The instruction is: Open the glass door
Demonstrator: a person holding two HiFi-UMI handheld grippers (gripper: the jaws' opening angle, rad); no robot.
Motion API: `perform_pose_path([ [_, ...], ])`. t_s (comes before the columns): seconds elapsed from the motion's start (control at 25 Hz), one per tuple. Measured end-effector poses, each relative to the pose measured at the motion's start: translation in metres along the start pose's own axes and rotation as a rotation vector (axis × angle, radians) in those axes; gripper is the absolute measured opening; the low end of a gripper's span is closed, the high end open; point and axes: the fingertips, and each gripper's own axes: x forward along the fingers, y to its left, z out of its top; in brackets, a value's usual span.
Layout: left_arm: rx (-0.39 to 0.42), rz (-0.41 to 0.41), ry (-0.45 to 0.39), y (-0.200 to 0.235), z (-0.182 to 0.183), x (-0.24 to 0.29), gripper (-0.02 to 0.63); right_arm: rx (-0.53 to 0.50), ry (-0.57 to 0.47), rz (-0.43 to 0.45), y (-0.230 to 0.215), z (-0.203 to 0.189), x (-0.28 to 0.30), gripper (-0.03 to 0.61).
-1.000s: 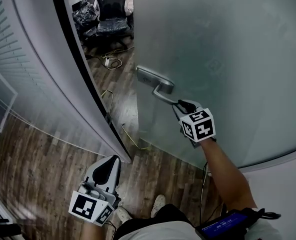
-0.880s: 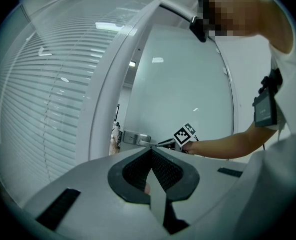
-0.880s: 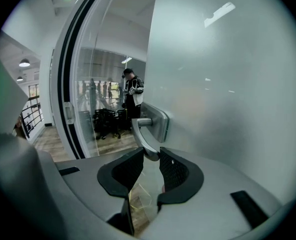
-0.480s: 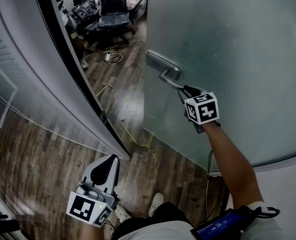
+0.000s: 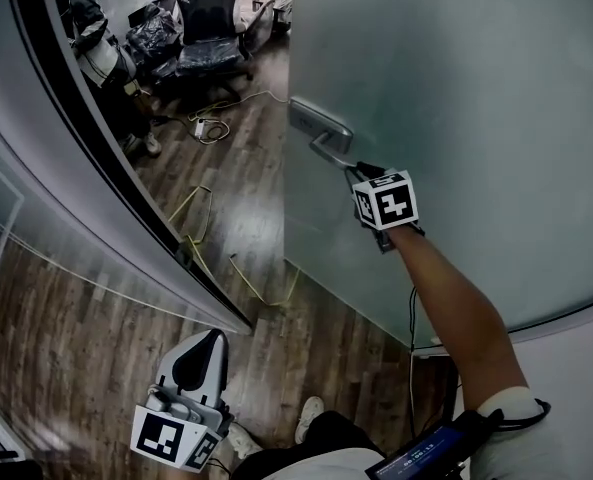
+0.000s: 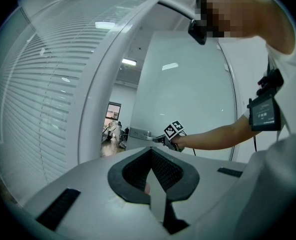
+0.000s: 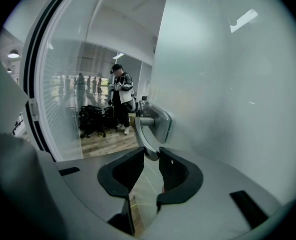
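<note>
door: our glass door [image 5: 456, 118] stands partly open. its free edge runs down just left of the handle.
handle: the metal handle [image 5: 328, 148] sticks out near that edge.
right gripper: our right gripper [image 7: 151, 156] pinches the handle's tip between its fingers, which have just closed a little more on it.
left gripper: our left gripper [image 6: 151, 151] hangs low, well apart from the door, fingers pressed together.
open room: a wide gap of wood floor [image 5: 246, 168] lies between the door edge and the dark frame [image 5: 96, 168].
in the gap: yellow cords [image 5: 201, 203] lie there; a black chair [image 5: 208, 33] stands farther in.
</note>
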Motion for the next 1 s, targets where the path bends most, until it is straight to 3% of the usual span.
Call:
perform_pose_path([
  [0.8,-0.005,0.039,-0.009,-0.005,-0.004,0.010,0.000,0.037,0.017,-0.086,-0.062,0.008,0.023,0.092],
  [1.0,-0.001,0.009,-0.002,-0.010,-0.005,0.009,0.000,-0.024,0.027,-0.104,-0.065,0.010,0.024,0.092],
])
